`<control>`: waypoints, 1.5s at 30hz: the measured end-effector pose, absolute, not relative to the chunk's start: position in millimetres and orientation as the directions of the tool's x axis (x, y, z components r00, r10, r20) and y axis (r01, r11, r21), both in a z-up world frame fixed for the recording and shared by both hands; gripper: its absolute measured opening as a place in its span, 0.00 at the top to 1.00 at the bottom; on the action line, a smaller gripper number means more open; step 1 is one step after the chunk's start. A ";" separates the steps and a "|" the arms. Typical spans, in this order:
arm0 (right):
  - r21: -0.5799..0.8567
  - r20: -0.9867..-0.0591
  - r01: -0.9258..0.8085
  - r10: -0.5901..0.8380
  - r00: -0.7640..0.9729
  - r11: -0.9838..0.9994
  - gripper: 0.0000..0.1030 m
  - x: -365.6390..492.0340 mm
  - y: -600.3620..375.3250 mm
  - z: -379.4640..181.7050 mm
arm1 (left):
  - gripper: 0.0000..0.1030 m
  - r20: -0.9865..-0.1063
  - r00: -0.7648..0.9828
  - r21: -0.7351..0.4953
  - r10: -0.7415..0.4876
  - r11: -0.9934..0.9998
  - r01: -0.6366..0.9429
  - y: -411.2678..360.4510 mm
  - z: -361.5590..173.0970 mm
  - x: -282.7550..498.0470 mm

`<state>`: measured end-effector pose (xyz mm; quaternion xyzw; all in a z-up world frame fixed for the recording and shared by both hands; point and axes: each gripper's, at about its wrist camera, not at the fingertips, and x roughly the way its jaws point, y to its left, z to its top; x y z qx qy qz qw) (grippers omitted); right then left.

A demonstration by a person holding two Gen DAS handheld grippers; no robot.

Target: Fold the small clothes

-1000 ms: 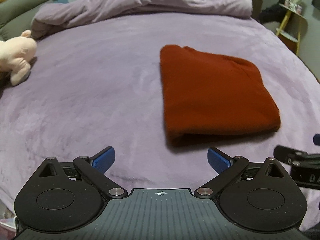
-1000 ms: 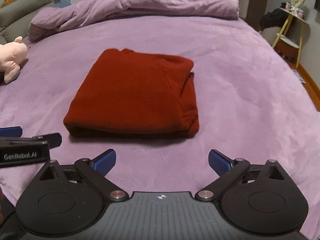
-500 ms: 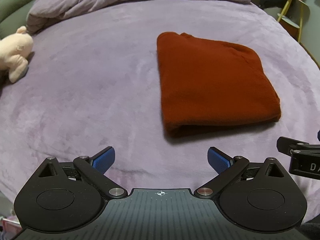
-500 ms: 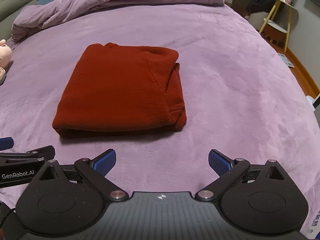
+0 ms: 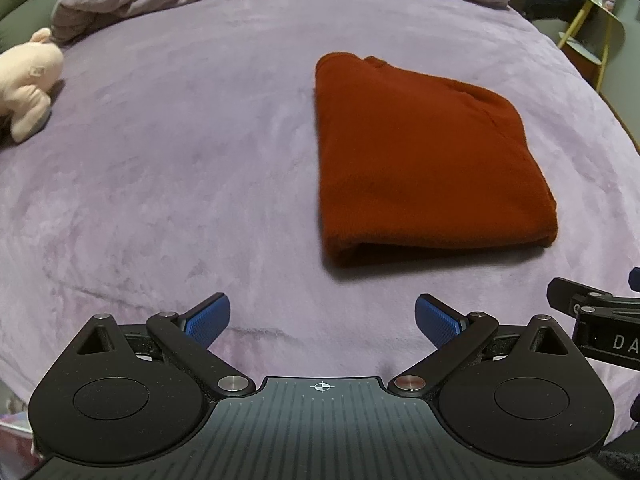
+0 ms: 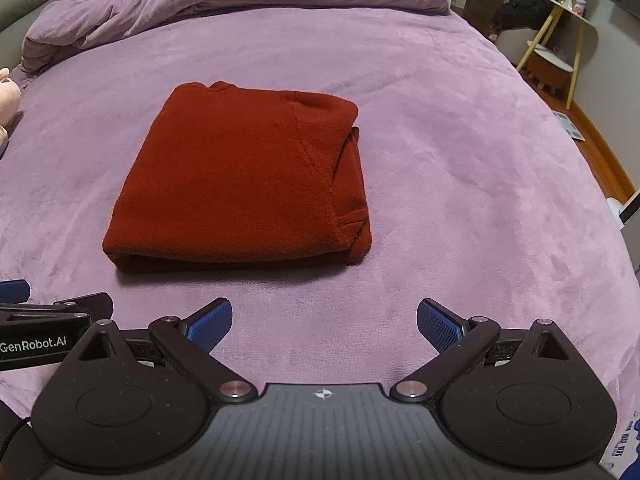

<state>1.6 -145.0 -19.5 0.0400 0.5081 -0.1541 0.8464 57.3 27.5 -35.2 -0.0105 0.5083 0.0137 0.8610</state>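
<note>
A folded red garment (image 6: 240, 176) lies mid-frame on the purple bed (image 6: 460, 160); left tool (image 5: 322, 318) and right tool (image 6: 324, 320) gape empty at bottom.

The rust-red sweater (image 6: 240, 176) is showing a fine matt knit, its seam ridge standing out. The purple bed cover (image 6: 460, 128) is looking plush and velvety, its nap brushed in streaks. The left hand-held gripper (image 5: 322, 320) and the right hand-held gripper (image 6: 324, 320) are showing matt black plastic, textured blue pads (image 6: 210, 322) and shiny metal pivots. The plush toy (image 5: 28, 80) is looking soft.
</note>
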 end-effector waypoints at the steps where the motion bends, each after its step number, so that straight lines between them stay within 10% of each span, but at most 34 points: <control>1: -0.088 -0.873 0.303 -0.220 0.435 0.949 0.04 2.0 -145.2 -19.7 | 0.01 -0.876 0.482 -0.004 0.013 0.999 -0.034 27.3 -35.2 57.4; 45: -0.100 -0.879 0.325 -0.237 0.414 0.940 0.04 4.4 -150.4 -21.7 | 0.01 -0.883 0.469 -0.032 -0.009 0.999 -0.042 24.5 -37.4 58.2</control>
